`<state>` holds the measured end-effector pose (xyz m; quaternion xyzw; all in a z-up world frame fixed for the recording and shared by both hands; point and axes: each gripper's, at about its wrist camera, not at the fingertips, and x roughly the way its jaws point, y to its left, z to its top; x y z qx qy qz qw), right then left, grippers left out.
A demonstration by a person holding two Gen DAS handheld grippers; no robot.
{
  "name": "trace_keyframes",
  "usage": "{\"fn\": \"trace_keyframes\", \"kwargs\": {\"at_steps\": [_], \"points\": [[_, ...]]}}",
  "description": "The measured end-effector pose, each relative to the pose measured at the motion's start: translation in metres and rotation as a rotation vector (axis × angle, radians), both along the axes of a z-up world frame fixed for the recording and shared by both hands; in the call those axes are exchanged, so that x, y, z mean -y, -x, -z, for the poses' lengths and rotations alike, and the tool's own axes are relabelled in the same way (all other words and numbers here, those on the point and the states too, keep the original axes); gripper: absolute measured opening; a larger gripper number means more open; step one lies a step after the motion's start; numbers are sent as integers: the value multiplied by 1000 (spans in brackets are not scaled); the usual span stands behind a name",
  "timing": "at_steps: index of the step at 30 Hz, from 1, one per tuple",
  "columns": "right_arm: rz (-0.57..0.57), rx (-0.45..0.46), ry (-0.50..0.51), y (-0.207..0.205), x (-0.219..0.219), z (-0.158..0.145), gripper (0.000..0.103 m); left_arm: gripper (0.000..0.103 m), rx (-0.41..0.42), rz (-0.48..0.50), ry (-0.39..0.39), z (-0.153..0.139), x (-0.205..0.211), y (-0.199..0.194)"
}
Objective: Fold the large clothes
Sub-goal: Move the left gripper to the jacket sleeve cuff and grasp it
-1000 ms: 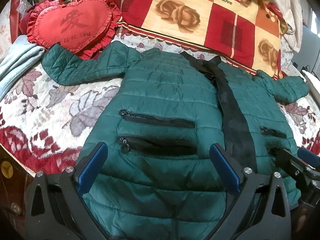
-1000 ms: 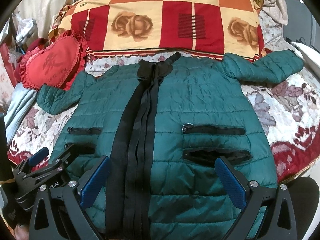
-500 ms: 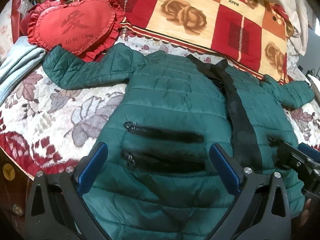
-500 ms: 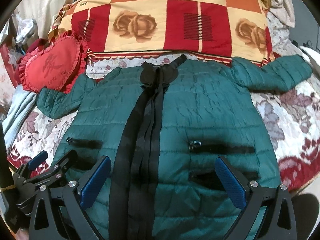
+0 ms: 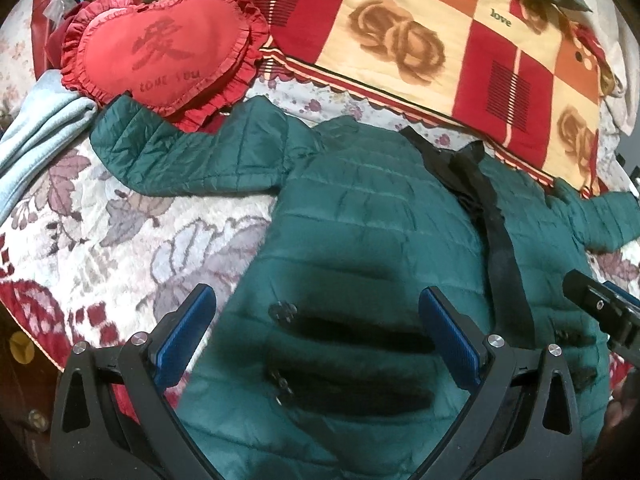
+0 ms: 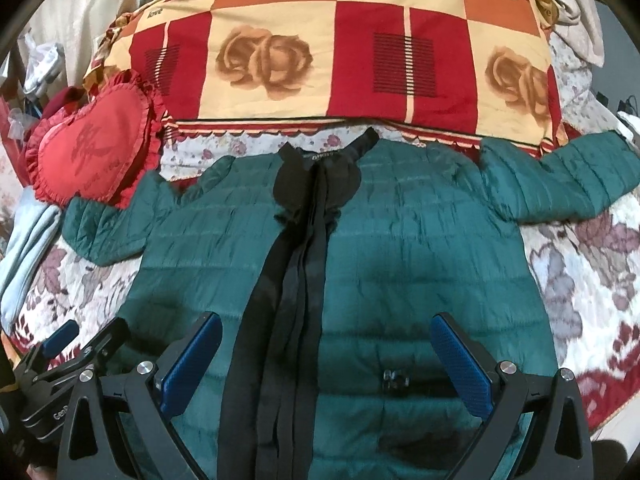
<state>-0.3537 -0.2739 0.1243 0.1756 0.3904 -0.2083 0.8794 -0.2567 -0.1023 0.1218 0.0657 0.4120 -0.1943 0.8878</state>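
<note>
Jacket spread flat, collar label only in right view, both hand-held grippers spread apart, empty

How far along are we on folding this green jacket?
Done: the green jacket lies flat, front up, on the floral bedspread, black zipper placket running down the middle, both sleeves spread sideways. In hand: nothing; the left gripper and right gripper hover open over the hem end. Left: all the folding; no sleeve or side is turned in yet.
</note>
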Motion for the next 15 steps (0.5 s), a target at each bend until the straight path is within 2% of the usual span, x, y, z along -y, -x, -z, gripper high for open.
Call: {"fn": "trace_keyframes", "kwargs": {"at_steps": [6,15], "points": [[-10,-3,10,-20,11,-5,103,102,25,-31,-19,-12,-3,-24],[-30,-1,10,-45,13,-1,103,102,60,-129,-35,-24,-27,-77]]}}
